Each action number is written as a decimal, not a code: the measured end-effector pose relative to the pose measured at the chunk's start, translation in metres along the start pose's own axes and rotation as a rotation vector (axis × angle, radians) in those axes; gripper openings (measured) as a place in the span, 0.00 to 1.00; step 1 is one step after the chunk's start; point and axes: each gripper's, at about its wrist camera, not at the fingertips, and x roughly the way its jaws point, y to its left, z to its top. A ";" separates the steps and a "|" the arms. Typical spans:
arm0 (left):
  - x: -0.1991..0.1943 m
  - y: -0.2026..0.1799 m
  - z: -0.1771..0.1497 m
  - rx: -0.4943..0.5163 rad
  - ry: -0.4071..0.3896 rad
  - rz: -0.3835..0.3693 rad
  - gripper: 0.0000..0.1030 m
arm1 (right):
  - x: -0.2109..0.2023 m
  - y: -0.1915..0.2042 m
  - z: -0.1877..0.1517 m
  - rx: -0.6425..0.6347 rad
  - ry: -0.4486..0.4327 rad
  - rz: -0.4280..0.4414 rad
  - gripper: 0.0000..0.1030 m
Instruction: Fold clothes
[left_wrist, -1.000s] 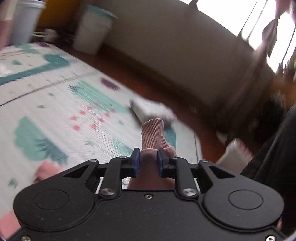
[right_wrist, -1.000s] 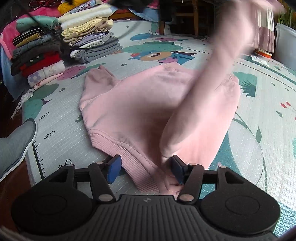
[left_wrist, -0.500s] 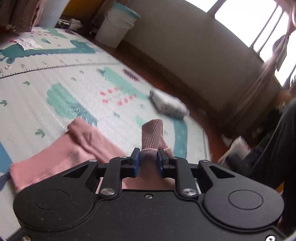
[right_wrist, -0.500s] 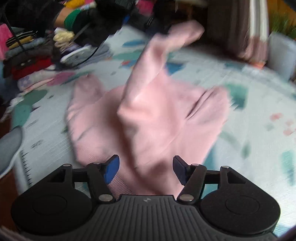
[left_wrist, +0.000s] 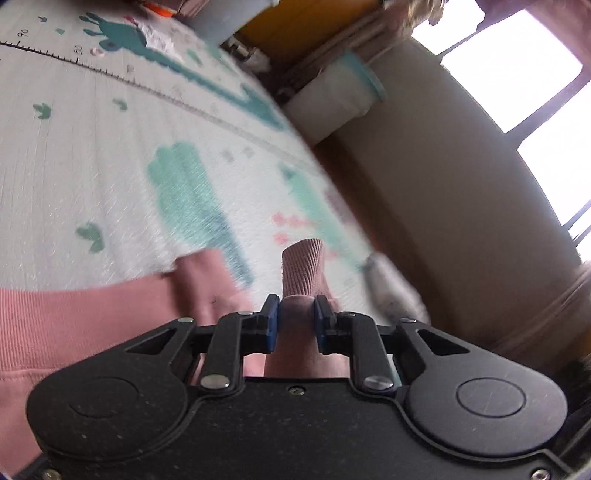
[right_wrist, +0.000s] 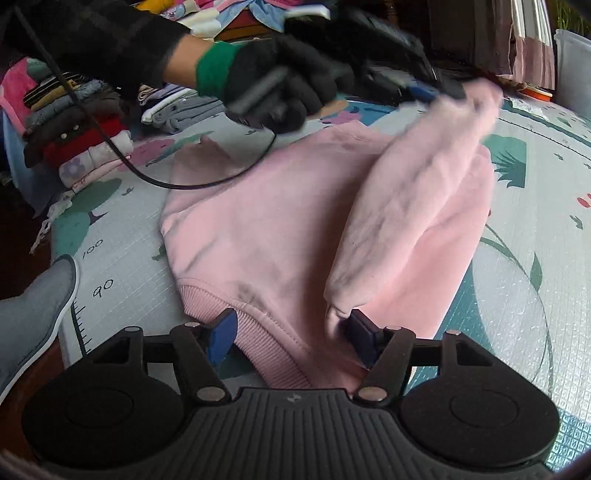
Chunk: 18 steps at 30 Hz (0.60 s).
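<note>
Left gripper (left_wrist: 295, 325) clamped tight on ribbed pink sleeve cuff (left_wrist: 303, 266), sleeve lifted over pink fleece sweatshirt (right_wrist: 266, 221) lying flat on printed foam play mat (right_wrist: 535, 258). Right gripper (right_wrist: 291, 332) jaws wide apart, holding nothing, straddling the ribbed hem (right_wrist: 258, 332). Best practice, I judge: lay sleeve straight across the body, pin hem, then release.

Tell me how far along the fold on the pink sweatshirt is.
Done: the pink sweatshirt lies spread flat on the play mat, hem toward the right gripper.

In hand: the left gripper is shut on the ribbed sleeve cuff, carrying the sleeve over the body. The right gripper is open at the hem, holding nothing.

Left: laying that sleeve down, the other sleeve, the final folds, then the folded stack.
</note>
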 end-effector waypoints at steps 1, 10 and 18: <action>0.000 0.001 0.000 -0.003 -0.004 0.006 0.18 | -0.002 0.000 -0.002 0.007 -0.002 0.003 0.64; 0.016 0.005 -0.010 0.037 0.065 0.236 0.18 | -0.007 -0.039 -0.008 0.368 -0.062 0.082 0.54; -0.004 0.004 0.001 -0.037 -0.031 0.161 0.18 | -0.002 -0.076 -0.020 0.649 -0.059 0.128 0.13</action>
